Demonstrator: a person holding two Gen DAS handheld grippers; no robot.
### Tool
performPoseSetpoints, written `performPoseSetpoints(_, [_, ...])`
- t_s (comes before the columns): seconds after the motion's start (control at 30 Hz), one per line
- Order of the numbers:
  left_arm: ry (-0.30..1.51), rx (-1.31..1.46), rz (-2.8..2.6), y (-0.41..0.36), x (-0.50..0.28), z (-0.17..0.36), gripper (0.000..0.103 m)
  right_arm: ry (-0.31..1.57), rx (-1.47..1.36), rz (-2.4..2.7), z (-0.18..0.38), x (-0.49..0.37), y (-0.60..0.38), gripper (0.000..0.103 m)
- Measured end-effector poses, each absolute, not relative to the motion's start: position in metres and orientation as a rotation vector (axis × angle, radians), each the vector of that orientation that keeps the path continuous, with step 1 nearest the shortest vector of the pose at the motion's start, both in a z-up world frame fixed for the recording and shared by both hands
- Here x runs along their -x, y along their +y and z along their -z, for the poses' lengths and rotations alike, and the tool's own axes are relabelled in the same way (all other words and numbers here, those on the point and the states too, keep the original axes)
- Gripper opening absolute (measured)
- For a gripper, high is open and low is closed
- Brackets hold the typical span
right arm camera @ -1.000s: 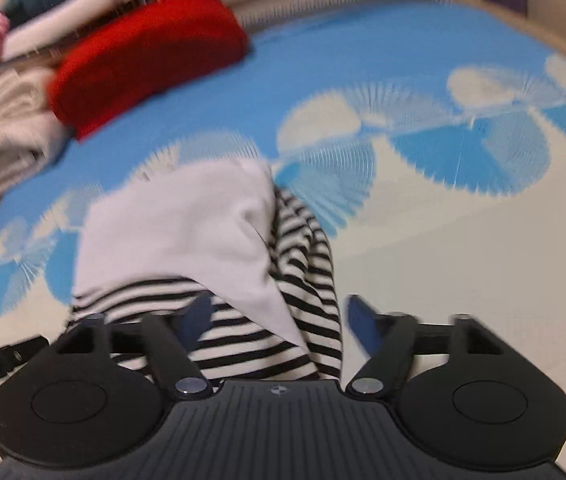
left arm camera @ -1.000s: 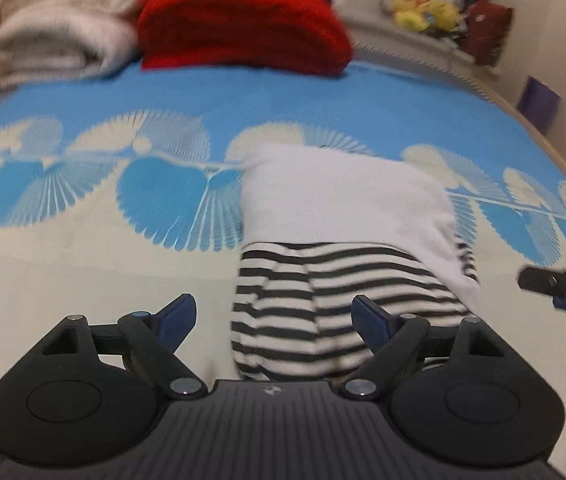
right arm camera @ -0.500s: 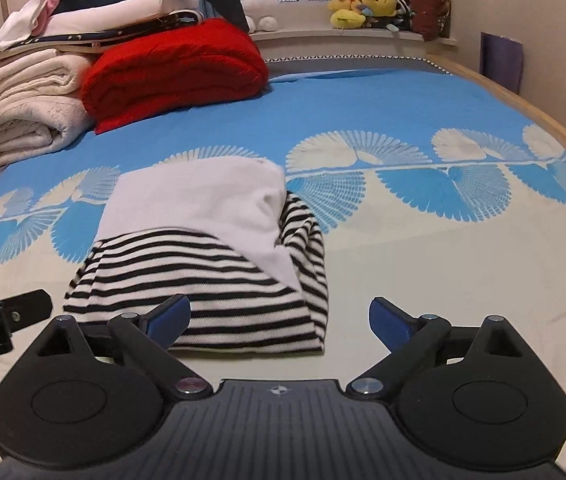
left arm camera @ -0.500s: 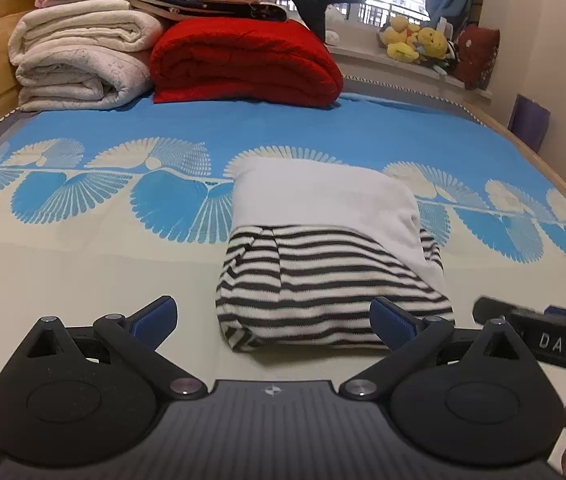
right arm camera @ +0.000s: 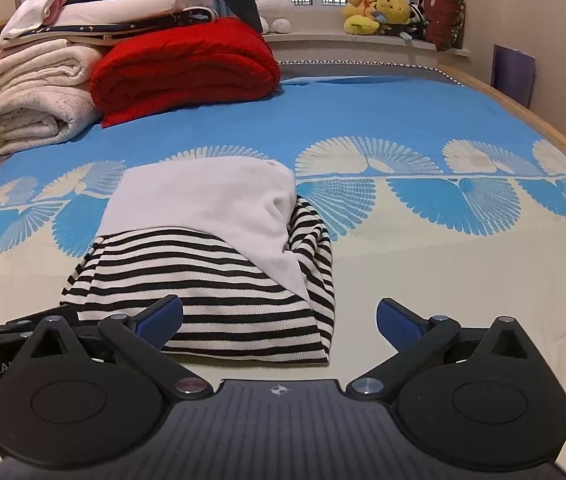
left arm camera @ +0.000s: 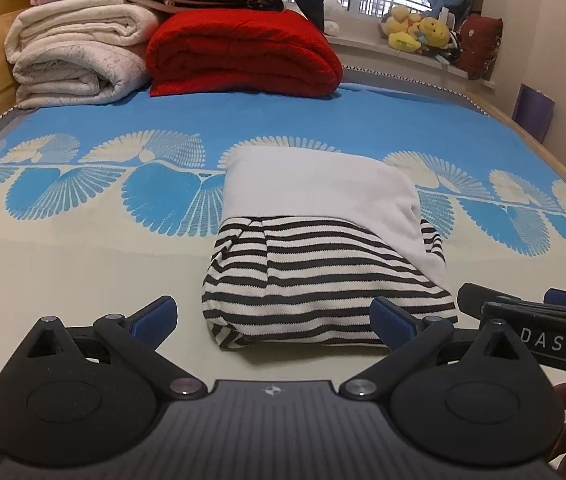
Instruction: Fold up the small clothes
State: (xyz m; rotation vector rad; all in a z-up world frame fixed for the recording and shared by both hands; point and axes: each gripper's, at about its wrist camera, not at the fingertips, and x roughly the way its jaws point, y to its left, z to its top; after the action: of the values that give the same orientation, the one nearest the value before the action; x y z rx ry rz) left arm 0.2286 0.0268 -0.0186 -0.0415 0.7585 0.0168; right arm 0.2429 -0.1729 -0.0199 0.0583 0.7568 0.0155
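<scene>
Left gripper point(left arm camera: 271, 316): you had just spread it wide — nothing held.
Right gripper point(right arm camera: 279, 316): likewise released.
Striped garment point(left arm camera: 323, 288): lay folded, seemingly finished, on the bedspread point(left arm camera: 83, 280).

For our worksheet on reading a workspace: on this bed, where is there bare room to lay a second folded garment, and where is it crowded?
Bare sheet lies left of the folded striped garment out to the bed's edge, and right of it toward the wooden bed frame. The blue band behind it is also free. It is crowded at the head: red blanket, cream blankets.
</scene>
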Motion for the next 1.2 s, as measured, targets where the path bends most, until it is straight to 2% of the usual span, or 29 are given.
performPoseSetpoints(1.2, [0.735,0.022,-0.01,0.028,-0.237,0.022,0.102,0.742,-0.022,-0.001,0.023,-0.253,-0.165,0.102])
